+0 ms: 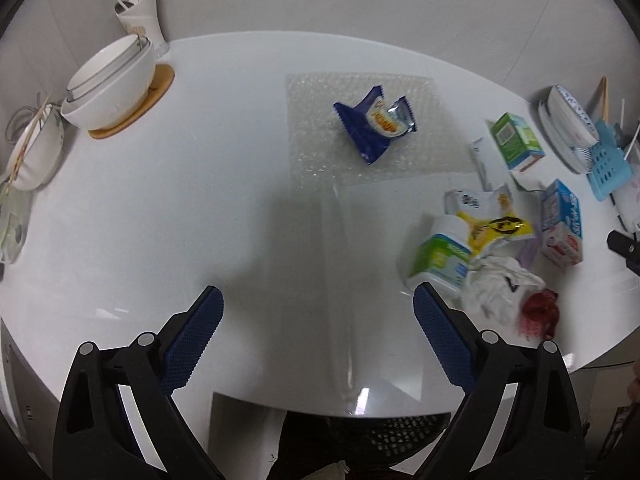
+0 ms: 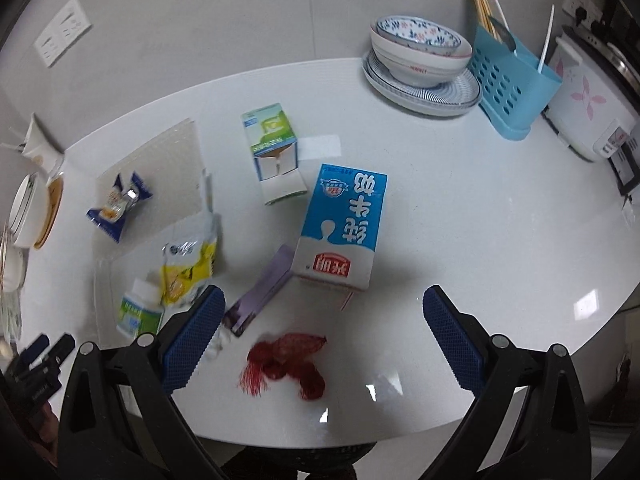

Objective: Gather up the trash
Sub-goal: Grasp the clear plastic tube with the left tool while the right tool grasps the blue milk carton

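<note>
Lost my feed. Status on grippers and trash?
Left gripper open, empty. Right gripper open above red net. Milk carton, wrappers uncollected on table. Nothing blocking.

White round table (image 2: 460, 208) — milk carton (image 2: 344, 224), red net (image 2: 286, 362), bubble wrap (image 1: 360, 128), stacked bowls (image 2: 420, 48)

The left black plastic two-finger gripper (image 1: 318, 304) has angular arms with triangular cut-outs, and round silver pivot pins sit at the linkage joints near the base of each finger. Its fingers carry flat dark-blue pads (image 1: 196, 340) with a fine diamond-knurled texture, rounded at the tips. The right black plastic two-finger gripper (image 2: 324, 304) is built alike, with the same silver pins, triangular openings and blue textured pads (image 2: 452, 338).
</note>
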The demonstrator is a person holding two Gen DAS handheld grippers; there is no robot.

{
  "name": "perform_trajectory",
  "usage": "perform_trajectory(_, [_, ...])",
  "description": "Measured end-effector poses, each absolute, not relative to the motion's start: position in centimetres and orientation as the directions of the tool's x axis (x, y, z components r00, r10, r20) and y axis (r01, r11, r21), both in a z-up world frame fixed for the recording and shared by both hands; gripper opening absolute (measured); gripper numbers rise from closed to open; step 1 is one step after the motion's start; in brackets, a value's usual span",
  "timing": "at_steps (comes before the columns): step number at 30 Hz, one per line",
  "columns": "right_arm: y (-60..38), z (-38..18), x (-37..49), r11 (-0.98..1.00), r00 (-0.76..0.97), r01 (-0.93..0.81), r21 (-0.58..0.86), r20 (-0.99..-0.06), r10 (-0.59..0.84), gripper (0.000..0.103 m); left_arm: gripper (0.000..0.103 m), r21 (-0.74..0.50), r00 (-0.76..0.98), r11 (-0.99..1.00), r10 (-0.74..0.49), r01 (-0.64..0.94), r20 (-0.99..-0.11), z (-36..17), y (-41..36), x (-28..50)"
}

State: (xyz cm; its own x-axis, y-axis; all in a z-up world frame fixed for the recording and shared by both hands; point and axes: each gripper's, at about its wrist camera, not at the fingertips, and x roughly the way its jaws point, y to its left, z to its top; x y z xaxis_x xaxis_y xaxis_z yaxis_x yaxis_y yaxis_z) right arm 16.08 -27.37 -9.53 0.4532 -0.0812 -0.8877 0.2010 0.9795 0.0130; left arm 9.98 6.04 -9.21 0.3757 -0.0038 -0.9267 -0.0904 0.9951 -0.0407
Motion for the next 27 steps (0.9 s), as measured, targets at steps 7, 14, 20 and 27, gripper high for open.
perform_trajectory(7, [-28.7,-12.5,20.9,0.954,0.358,0.299,-0.025,-0.923,-0.137,0.092,0.088,-0.031,0.294,0.997,-0.007,-0.077,-0.956,-13.2,6.9,12.5])
perform_trajectory(14, [-29.1,-14.5,23.8,0.928,0.287,0.366,-0.066,-0.941,-0.180,0.089,0.077,-0.039,0.249,0.998,-0.027,-0.044,-0.968,-15.1,6.5,13.5])
perform_trajectory(20, [-29.3,-16.1,25.2,0.908,0.232,0.403,-0.117,-0.946,-0.225,0.083,0.060,-0.061,0.208,0.997,-0.050,-0.049,-0.977,-16.1,6.3,14.1])
perform_trajectory(27, [-30.4,-17.1,25.6,0.897,0.203,0.426,-0.120,-0.953,-0.224,0.061,0.026,-0.032,0.194,0.999,-0.024,-0.041,-0.981,-16.5,5.9,14.3])
